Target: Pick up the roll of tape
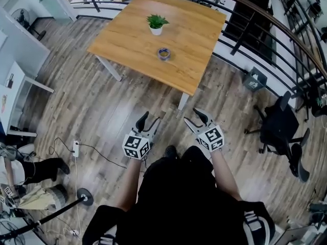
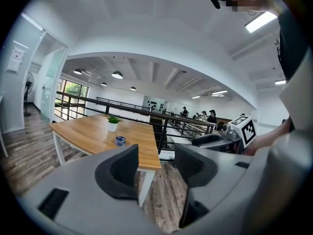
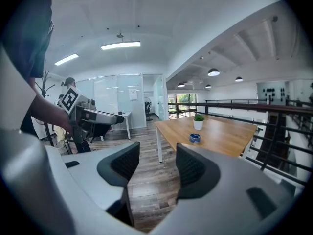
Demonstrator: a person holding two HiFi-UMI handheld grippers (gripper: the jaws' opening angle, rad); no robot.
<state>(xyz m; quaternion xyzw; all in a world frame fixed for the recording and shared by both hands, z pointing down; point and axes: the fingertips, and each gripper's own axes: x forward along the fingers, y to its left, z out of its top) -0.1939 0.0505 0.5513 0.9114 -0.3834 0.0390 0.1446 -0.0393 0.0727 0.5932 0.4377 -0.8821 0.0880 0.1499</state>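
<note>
A small blue roll of tape (image 1: 164, 53) lies flat near the middle of the wooden table (image 1: 127, 40), in front of a potted plant (image 1: 156, 24). The roll of tape (image 2: 120, 140) also shows far off in the left gripper view, and the roll of tape (image 3: 195, 138) in the right gripper view. My left gripper (image 1: 149, 120) and right gripper (image 1: 194, 119) hang side by side over the floor, well short of the table. Both stand open with nothing between their jaws.
A black metal railing (image 1: 265, 22) curves behind and to the right of the table. A black office chair (image 1: 283, 129) stands at the right. A white desk (image 1: 15, 93) is at the left. A power strip and cable (image 1: 75, 148) lie on the wooden floor at lower left.
</note>
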